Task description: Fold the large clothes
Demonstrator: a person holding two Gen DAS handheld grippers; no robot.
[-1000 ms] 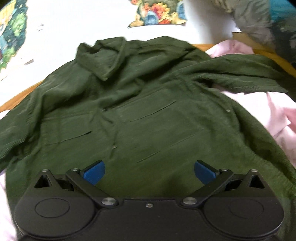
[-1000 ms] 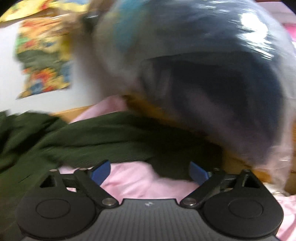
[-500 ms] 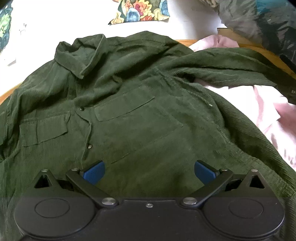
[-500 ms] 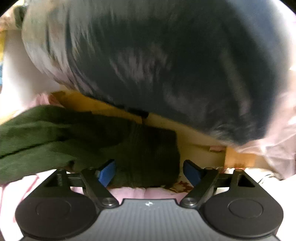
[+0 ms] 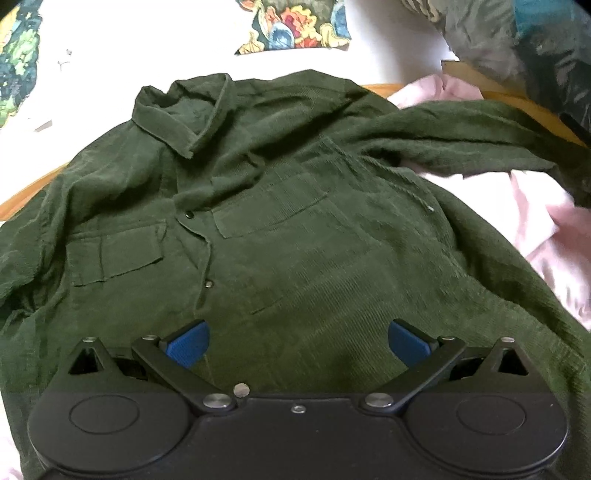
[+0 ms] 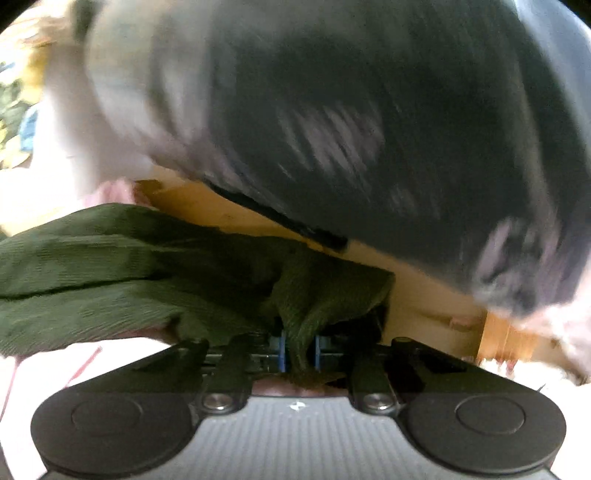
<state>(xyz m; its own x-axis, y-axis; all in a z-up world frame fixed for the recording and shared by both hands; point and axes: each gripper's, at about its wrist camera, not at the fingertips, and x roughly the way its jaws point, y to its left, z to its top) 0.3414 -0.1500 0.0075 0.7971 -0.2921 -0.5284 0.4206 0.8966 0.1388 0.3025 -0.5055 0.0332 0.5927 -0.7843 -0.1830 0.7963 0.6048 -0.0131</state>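
A dark green corduroy shirt [image 5: 295, 229] lies spread front-up, collar at the far side, one sleeve [image 5: 461, 140] stretched out to the right. My left gripper [image 5: 297, 341] is open and empty, hovering over the shirt's lower front. In the right wrist view my right gripper [image 6: 298, 350] is shut on the end of the green sleeve [image 6: 306, 295], which is bunched between the blue pads [image 6: 282, 350]. The rest of the sleeve runs off to the left [image 6: 92, 266].
Pink fabric [image 5: 546, 229] lies under and right of the shirt. A large plastic-wrapped dark bundle [image 6: 369, 129] looms just behind the right gripper, on a wooden edge [image 6: 424, 288]. A floral cloth [image 5: 295, 26] lies on the white surface beyond the collar.
My right gripper has closed on the sleeve end, which lay between its open fingers half a second ago. The left gripper has stayed open and shifted slightly over the shirt.
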